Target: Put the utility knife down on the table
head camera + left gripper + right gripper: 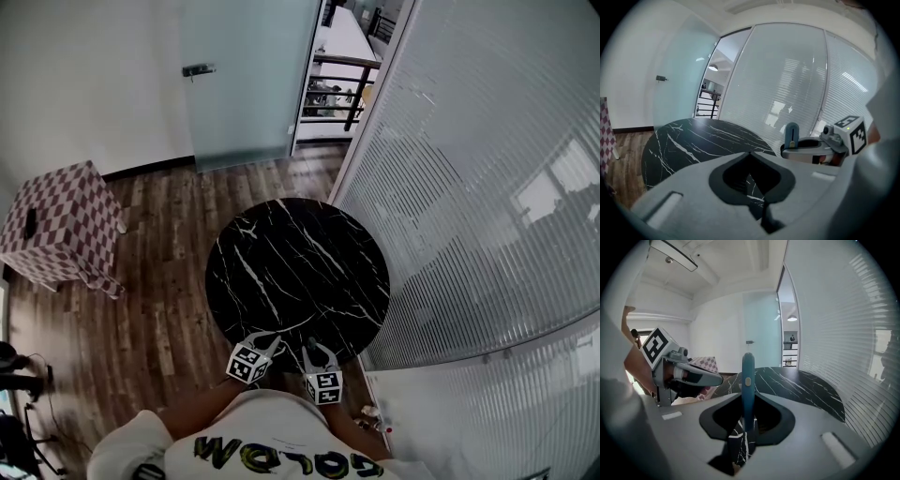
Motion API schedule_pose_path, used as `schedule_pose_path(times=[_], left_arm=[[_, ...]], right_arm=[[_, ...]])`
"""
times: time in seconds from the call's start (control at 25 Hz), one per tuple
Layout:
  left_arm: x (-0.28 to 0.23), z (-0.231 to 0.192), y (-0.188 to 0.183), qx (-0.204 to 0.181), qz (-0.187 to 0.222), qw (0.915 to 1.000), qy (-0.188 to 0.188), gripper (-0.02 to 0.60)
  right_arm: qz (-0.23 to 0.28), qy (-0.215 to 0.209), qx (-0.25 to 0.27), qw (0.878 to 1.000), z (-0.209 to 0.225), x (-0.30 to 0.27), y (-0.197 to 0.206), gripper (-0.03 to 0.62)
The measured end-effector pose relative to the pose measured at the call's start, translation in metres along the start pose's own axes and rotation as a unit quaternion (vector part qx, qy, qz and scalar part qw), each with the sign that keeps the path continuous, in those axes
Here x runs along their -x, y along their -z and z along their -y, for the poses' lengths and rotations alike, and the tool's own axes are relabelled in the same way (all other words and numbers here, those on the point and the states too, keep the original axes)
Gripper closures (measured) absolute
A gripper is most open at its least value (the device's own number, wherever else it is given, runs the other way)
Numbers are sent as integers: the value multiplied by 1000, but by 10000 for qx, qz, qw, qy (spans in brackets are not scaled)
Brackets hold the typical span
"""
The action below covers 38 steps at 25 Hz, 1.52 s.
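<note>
- Only your right gripper view shows the utility knife [748,376] clearly: blue, upright, at frame centre. In the head view it is too small to make out.
- Your right gripper [748,398] grasps it over the black table's [298,272] lower edge.
- Your left gripper [750,154], jaws together and empty, sits just beside it; both tilt gently down.

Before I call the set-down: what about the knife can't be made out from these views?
Right gripper view: lower end of the utility knife, and any blade, hidden inside the right gripper.
Head view: knife too small against the gripper.
All views: gap between knife and table, not shown.
</note>
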<state>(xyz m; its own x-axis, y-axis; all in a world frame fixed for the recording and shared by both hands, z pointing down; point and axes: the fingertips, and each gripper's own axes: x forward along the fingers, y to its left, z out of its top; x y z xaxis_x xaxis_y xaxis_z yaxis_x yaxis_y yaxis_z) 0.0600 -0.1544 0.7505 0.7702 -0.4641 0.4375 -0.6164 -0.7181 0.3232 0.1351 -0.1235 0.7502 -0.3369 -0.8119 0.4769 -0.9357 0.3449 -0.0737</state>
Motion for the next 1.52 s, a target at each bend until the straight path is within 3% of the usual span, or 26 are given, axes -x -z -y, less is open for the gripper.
schedule_pose_path(times=[0.32,0.92,1.2,1.52], left_arm=[[-9,-8,22,219,-302,9993,-19,578],[-23,-12,57,241,-761,9968,88,578],[-31,-18,78,567,-986,9935,63,578],[-37,-30,90,671,-1192,9906,-8,578]], right_arm=[[-350,-37,-108,9993,3,-10,25,520],[-959,-43,-199,9952,14,-27,74,520],[-1245,-88,-198,9920,20,-34,93,520],[-1526,-117,-222,9880,25,-46,102,520]])
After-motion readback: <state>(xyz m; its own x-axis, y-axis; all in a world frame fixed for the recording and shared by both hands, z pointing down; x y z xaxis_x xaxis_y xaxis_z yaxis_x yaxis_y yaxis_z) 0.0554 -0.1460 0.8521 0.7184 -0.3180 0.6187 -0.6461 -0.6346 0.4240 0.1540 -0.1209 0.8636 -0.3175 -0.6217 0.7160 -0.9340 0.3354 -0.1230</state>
